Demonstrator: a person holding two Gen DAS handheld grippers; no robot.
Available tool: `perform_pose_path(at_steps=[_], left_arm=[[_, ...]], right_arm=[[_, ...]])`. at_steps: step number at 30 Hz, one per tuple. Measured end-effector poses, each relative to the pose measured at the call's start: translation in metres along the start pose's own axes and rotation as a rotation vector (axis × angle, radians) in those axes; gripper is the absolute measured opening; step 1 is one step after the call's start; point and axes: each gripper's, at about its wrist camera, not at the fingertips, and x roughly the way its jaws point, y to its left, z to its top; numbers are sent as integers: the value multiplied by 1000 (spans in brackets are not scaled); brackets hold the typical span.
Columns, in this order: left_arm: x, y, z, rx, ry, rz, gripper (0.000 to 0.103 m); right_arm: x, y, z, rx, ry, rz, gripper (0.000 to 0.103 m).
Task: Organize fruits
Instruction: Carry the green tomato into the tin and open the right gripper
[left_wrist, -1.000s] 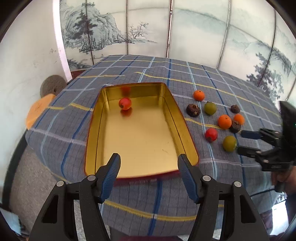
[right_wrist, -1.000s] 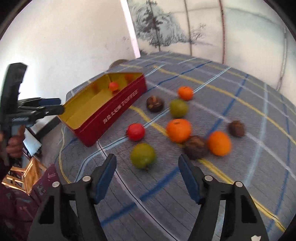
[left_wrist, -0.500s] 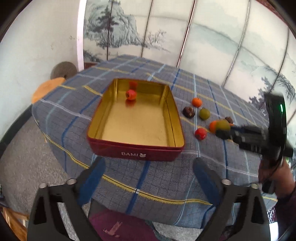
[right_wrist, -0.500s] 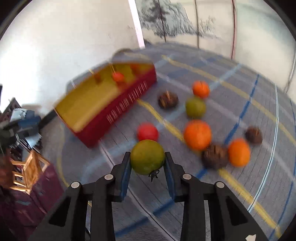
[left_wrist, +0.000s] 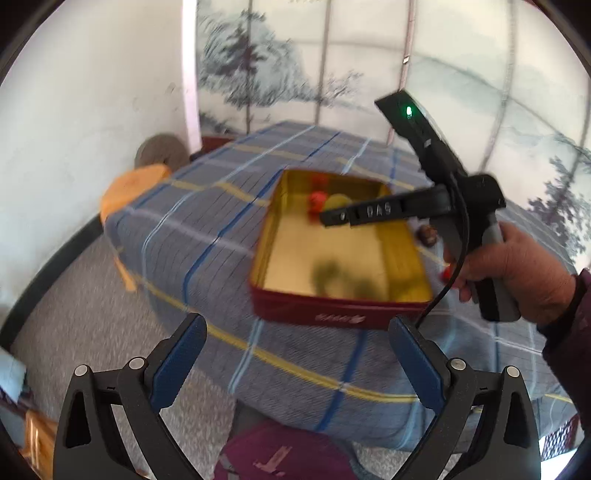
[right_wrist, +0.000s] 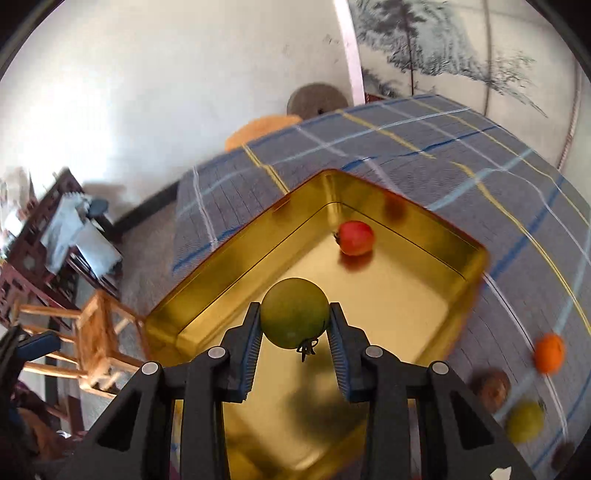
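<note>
Checked tablecloth (right_wrist: 424, 147), gold tin (right_wrist: 406, 306) on it, red fruit (right_wrist: 355, 238) inside near far corner. Right gripper (right_wrist: 294, 332) clamped on green fruit (right_wrist: 294, 314) above tin. Left gripper (left_wrist: 295, 354) spread wide, empty.

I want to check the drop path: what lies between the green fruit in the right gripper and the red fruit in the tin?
Only bare golden tin floor lies between the green fruit and the red fruit, as the right wrist view shows.
</note>
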Motion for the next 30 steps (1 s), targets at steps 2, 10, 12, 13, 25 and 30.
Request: perform_pose_path(at_steps=[2,10,12,13,25,30], left_arm=[[6,8,-1,-7,20,25,99],[20,18,-9,-13,71,62,99],[23,21,-9,-19,79,64,99],[23,22,-10,-23,82,66,99],[26,16,-12,0,101,71,99],[25,9,-12,23,102,63,99]], right_arm=[[13,3,6,-3,22,-14,33],[41,5,27,11,67,-72,34],[44,5,31,21,64,-77,35],[44,5,33,25,61,-74,35],[-14,11,30,73,-187,-3,67],[-64,8,-12,95,-299,11,75]])
